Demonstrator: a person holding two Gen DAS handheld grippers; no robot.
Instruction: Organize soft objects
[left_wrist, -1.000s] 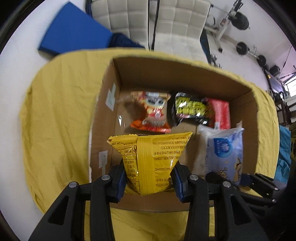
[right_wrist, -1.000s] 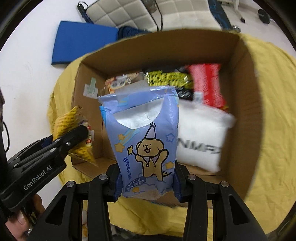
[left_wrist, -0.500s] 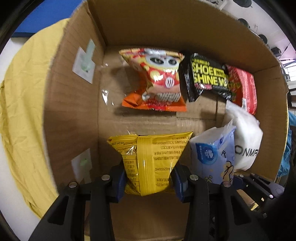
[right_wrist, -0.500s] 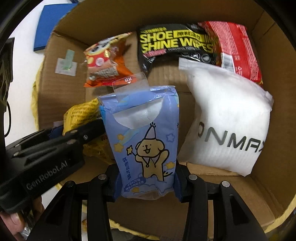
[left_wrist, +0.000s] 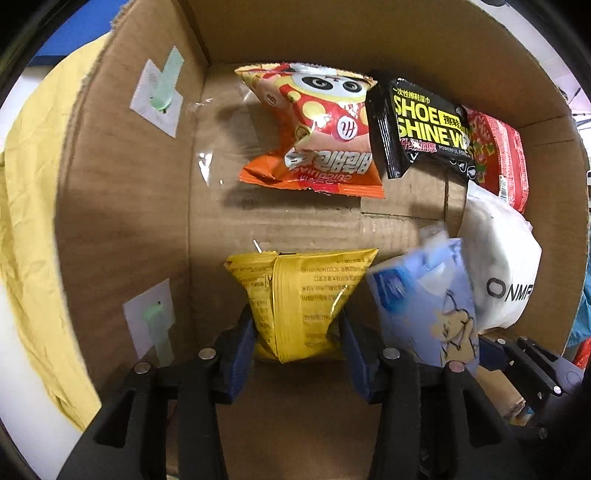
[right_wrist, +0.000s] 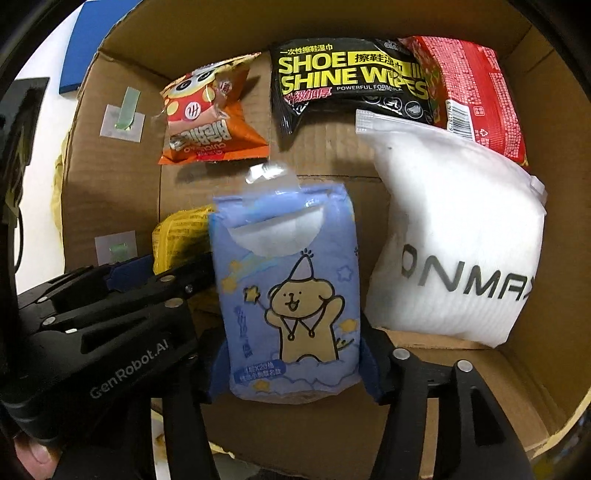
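Note:
Both grippers reach down into a cardboard box (left_wrist: 122, 203). In the left wrist view a yellow snack packet (left_wrist: 299, 295) stands between the blue pads of my left gripper (left_wrist: 299, 325). The jaws are opening, but the pads still touch the packet's sides. In the right wrist view a blue tissue pack (right_wrist: 291, 295) with a cartoon dog sits between the fingers of my right gripper (right_wrist: 293, 354). These jaws are opening too, and a narrow gap shows on each side of the pack. The two packs stand side by side on the box floor.
At the far wall of the box lie an orange snack bag (left_wrist: 317, 136), black shoe wipes (left_wrist: 421, 129) and a red packet (left_wrist: 498, 155). A white pouch (right_wrist: 458, 236) fills the right side. A yellow cloth (left_wrist: 33, 221) lies under the box, and a hand (right_wrist: 33, 450) holds the left gripper.
Both grippers have sunk into the box with their packs. The right jaws have spread off the blue tissue pack, which looks blurred in the left view. The left jaws have widened slightly.

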